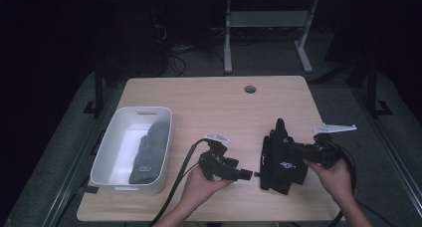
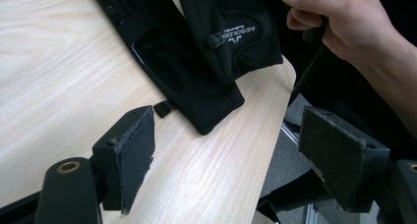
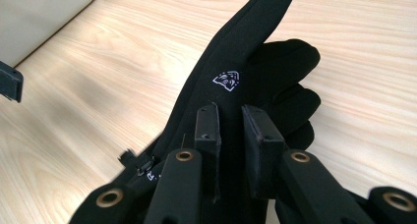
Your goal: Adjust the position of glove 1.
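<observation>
High view: right claw [image 1: 278,163] clamps black glove [image 1: 281,160], lifting its edge above table [image 1: 219,95] near front right. Left claw [image 1: 247,175] just beside glove, jaws wide apart, nothing between them. White bin [image 1: 114,137] at left holds grey cloth [image 1: 149,152].

Left gripper view: pads spread wide, empty; glove [image 2: 206,52] lies ahead on table [image 2: 59,76], near its edge; right hand [image 2: 344,22] above.

Right gripper view: jaws nearly closed, pinching fold of glove [image 3: 236,71], fingers [image 3: 295,86] curled against table [image 3: 123,62].
</observation>
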Tool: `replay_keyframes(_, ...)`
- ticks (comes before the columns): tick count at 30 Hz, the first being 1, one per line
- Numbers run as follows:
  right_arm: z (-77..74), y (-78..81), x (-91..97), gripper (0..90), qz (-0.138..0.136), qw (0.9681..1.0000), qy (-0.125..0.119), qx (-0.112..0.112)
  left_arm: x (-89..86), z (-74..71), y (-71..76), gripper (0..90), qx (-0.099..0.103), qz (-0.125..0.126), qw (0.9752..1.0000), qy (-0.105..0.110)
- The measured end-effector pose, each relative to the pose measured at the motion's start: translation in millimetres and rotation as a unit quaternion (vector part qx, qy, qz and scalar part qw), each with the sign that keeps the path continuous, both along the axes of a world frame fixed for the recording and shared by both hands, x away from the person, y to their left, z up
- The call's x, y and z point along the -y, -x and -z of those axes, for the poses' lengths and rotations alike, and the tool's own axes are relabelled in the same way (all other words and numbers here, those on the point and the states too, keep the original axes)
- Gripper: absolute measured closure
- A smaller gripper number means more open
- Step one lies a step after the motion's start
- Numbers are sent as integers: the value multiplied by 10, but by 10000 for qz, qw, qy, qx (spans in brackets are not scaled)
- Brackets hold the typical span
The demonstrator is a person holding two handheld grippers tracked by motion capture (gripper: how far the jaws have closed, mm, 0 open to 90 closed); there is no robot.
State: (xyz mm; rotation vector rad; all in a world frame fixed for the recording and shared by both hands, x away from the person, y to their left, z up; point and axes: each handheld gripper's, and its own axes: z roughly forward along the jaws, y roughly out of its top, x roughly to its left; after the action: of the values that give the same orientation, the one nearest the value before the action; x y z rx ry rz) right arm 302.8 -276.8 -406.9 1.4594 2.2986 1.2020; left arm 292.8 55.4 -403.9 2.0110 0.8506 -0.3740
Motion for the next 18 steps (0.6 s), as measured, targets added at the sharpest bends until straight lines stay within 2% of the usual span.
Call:
replay_keyframes(5, 49, -50, -150, 772, -94, 9999, 36, -61, -24, 3, 7, 215, 35, -20, 10000, -20)
replay_keyframes(13, 204, -66, -267, 754, -117, 9996, 121, -233, -42, 27, 18, 215, 15, -18, 10000, -50)
replay_keyframes(17, 305, -70, -297, 704, -159, 9993, 146, -304, -50, 42, 15, 216, -6, -32, 10000, -51)
replay_keyframes(18, 322, -62, -310, 666, -148, 9990, 199, -374, -50, 45, 14, 215, -14, -37, 10000, -49)
